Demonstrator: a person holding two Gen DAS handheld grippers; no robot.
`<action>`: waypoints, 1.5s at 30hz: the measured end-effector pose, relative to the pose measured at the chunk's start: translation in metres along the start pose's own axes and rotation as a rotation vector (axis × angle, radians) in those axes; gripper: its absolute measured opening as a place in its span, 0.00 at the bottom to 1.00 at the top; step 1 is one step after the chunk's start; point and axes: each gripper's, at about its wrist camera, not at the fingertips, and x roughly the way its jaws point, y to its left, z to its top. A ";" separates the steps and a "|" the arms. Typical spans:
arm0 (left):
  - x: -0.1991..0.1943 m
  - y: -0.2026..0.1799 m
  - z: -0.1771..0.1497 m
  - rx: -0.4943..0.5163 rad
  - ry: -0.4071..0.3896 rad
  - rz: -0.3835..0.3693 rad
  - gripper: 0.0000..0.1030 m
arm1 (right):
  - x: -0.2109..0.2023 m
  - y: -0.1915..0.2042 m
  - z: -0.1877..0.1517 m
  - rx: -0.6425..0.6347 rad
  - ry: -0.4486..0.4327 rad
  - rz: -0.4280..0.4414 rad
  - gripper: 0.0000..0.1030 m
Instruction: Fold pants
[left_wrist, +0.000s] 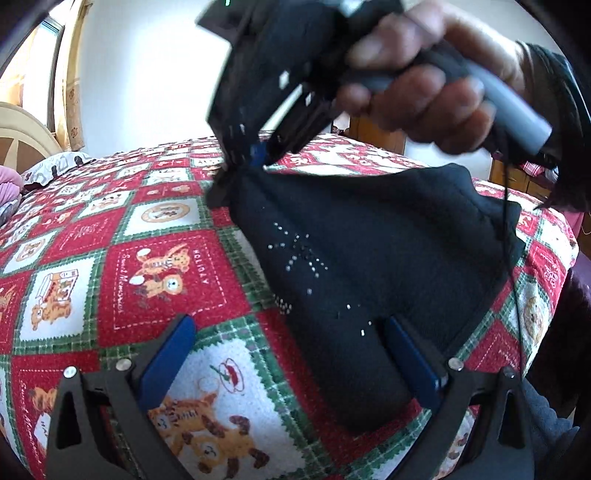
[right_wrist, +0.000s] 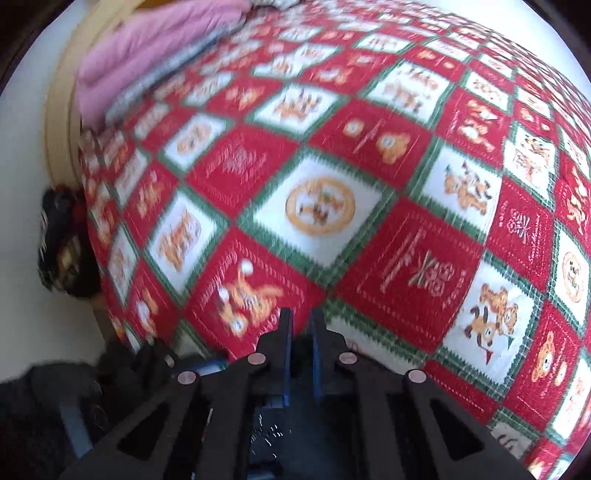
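Where the left wrist view looks across the bed (left_wrist: 155, 258) with its red and green quilt, the black pants (left_wrist: 369, 266) lie near its edge, one end raised. The left hand-held gripper (left_wrist: 291, 354) stands with its blue pads apart, one pad over the quilt and the other over the cloth, pressing nothing. Beyond it the right hand-held gripper (left_wrist: 236, 173), held in a hand (left_wrist: 417, 81), is clamped on the lifted end of the pants.

From the right wrist view, the right hand-held gripper (right_wrist: 299, 332) shows its fingers drawn together, dark cloth bunched below them, over the quilt (right_wrist: 321, 206). A pink blanket (right_wrist: 147, 48) lies at the far end.

To fold well, I judge the pinched end should travel low and straight, edges kept matched.

Only the left view shows the whole garment; only the right shows the landing area ahead.
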 end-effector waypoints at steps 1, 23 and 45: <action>-0.001 -0.001 0.000 0.001 0.001 -0.001 1.00 | 0.006 -0.006 0.000 0.019 0.003 -0.035 0.07; -0.018 0.002 0.001 -0.043 0.009 0.024 1.00 | -0.066 -0.019 -0.173 0.118 -0.269 -0.261 0.40; -0.004 -0.030 0.082 0.119 0.023 0.023 1.00 | -0.137 -0.088 -0.294 0.464 -0.513 -0.410 0.44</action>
